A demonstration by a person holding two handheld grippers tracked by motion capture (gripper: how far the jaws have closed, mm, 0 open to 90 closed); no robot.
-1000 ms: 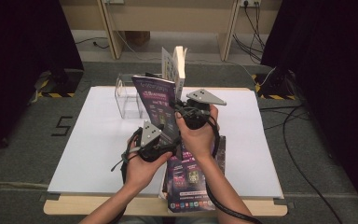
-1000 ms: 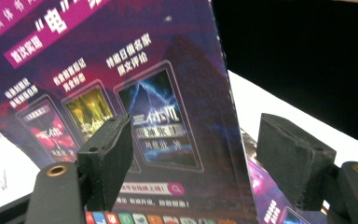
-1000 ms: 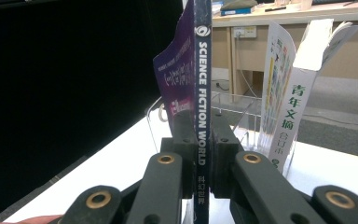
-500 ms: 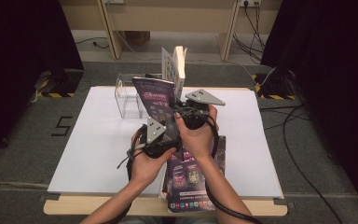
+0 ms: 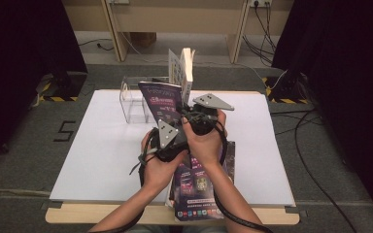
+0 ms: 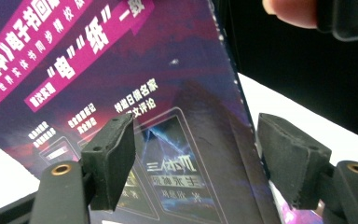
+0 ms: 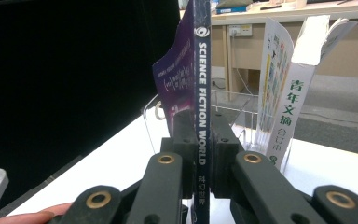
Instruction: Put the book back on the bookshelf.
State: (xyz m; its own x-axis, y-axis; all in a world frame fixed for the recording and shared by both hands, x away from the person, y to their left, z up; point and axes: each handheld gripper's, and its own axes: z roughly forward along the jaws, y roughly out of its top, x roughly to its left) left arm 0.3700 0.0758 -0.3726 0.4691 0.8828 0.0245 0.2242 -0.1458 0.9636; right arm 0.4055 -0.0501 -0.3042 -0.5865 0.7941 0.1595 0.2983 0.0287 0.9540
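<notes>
A purple magazine (image 5: 161, 101) stands upright above the white table, spine toward me. My right gripper (image 5: 187, 115) is shut on its spine, which reads "SCIENCE FICTION WORLD" (image 7: 202, 70) in the right gripper view, with both pads pressed flat against it (image 7: 202, 135). My left gripper (image 5: 171, 130) sits close beside it on the left and is open. In the left gripper view its pads (image 6: 112, 163) stand wide apart in front of the magazine's cover (image 6: 121, 70), whose edge runs between them without touching either pad.
A clear acrylic stand (image 5: 133, 104) at the back of the table holds a white book (image 5: 187, 68) upright beside a thin booklet (image 7: 272, 79). A second purple magazine (image 5: 199, 187) lies flat at the table's front edge under my forearms. The white tabletop (image 5: 102, 145) spreads to either side.
My left gripper has edged forward and slightly right, closer to the upright magazine. The right gripper and the magazine have stayed put.
</notes>
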